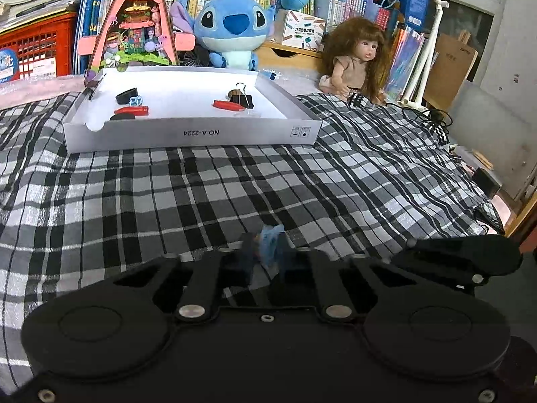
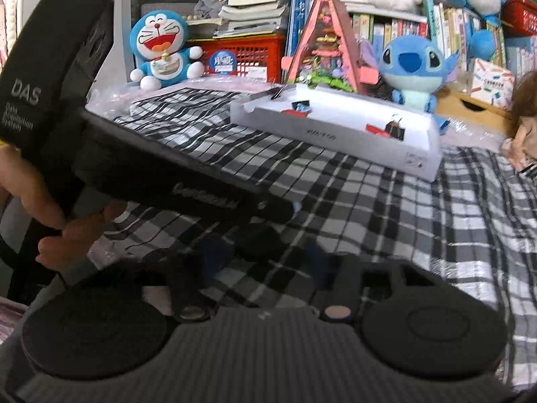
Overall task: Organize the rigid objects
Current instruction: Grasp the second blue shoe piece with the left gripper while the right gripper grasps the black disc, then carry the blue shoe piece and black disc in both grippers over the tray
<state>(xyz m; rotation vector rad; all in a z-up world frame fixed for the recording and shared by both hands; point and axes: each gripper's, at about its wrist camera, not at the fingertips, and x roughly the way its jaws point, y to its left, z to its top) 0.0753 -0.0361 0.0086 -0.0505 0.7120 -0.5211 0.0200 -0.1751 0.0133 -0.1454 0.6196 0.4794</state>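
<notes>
A white cardboard tray (image 1: pixel 188 136) lies on the checked cloth ahead of my left gripper. In it are a black binder clip (image 1: pixel 242 95), two red pieces (image 1: pixel 227 104) (image 1: pixel 132 110), a black ring (image 1: pixel 127 95) and a small clear blue piece (image 1: pixel 136 101). My left gripper (image 1: pixel 266 252) is shut on a small light blue object (image 1: pixel 268 242), low over the cloth, well short of the tray. The tray also shows in the right wrist view (image 2: pixel 335 132). My right gripper (image 2: pixel 265 255) is open, with a round black object (image 2: pixel 258 243) between its blurred fingers on the cloth.
The left gripper's body (image 2: pixel 161 168) and the hand holding it cross the right wrist view. A Stitch plush (image 1: pixel 233 27), a doll (image 1: pixel 355 57), a pink toy house (image 1: pixel 137 20), books and red crates stand behind the tray. Cables (image 1: pixel 426 114) lie at the right.
</notes>
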